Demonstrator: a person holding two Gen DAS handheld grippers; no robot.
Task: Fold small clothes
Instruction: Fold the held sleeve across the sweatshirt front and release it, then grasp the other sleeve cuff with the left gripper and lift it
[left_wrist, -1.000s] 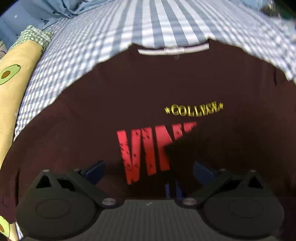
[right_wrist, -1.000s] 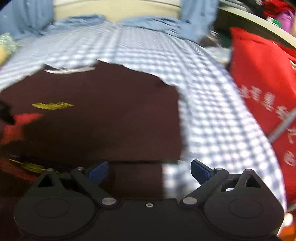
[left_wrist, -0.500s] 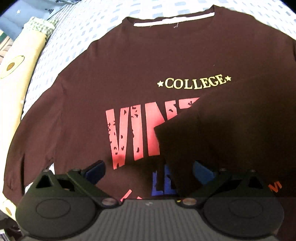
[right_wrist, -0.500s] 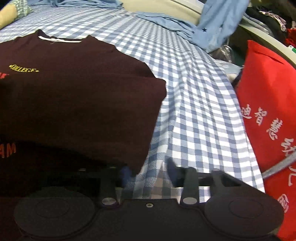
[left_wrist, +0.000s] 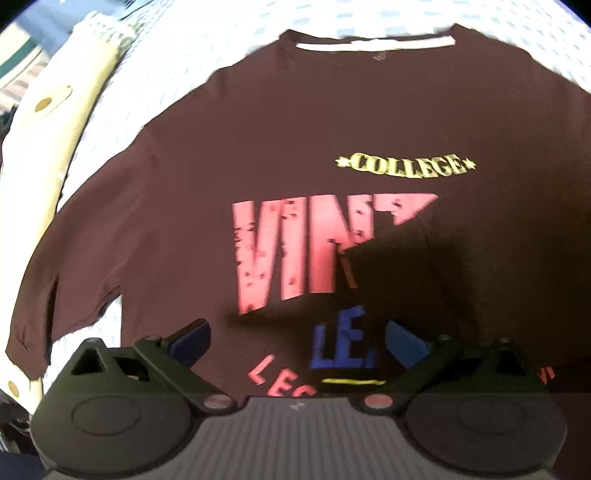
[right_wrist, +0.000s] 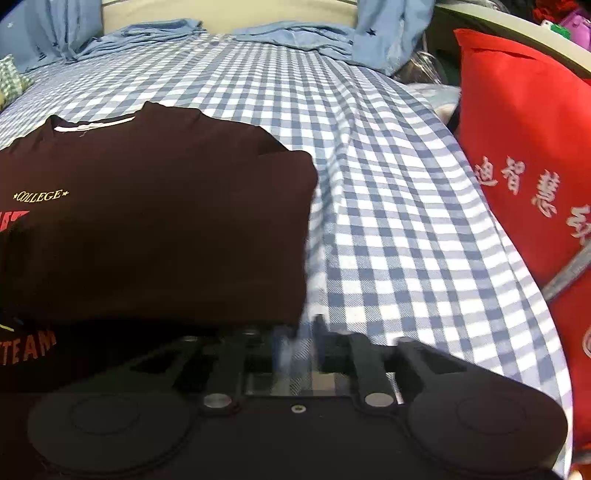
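Observation:
A dark maroon T-shirt (left_wrist: 258, 147) printed COLLEGE and VINT lies flat on the checked bedsheet (right_wrist: 388, 221), collar away from me. Its right side is folded over the front and hides part of the red lettering. My left gripper (left_wrist: 295, 336) hangs open over the shirt's lower middle with nothing between its blue pads. In the right wrist view the shirt (right_wrist: 166, 221) fills the left half. My right gripper (right_wrist: 299, 332) sits at the folded shirt's lower right corner. Its jaws are narrow, blurred and opening. Checked sheet shows in the gap, and the shirt's edge lies beside the left finger.
A red bag (right_wrist: 524, 147) with white characters stands along the bed's right side. Crumpled light blue cloth (right_wrist: 295, 33) lies at the head of the bed. A yellow avocado-print pillow (left_wrist: 48, 122) runs along the left edge.
My right gripper went from wide open to nearly shut at the shirt's lower right corner and now spreads slightly. The left gripper shifted a little, stayed open, and more of the lower print shows.

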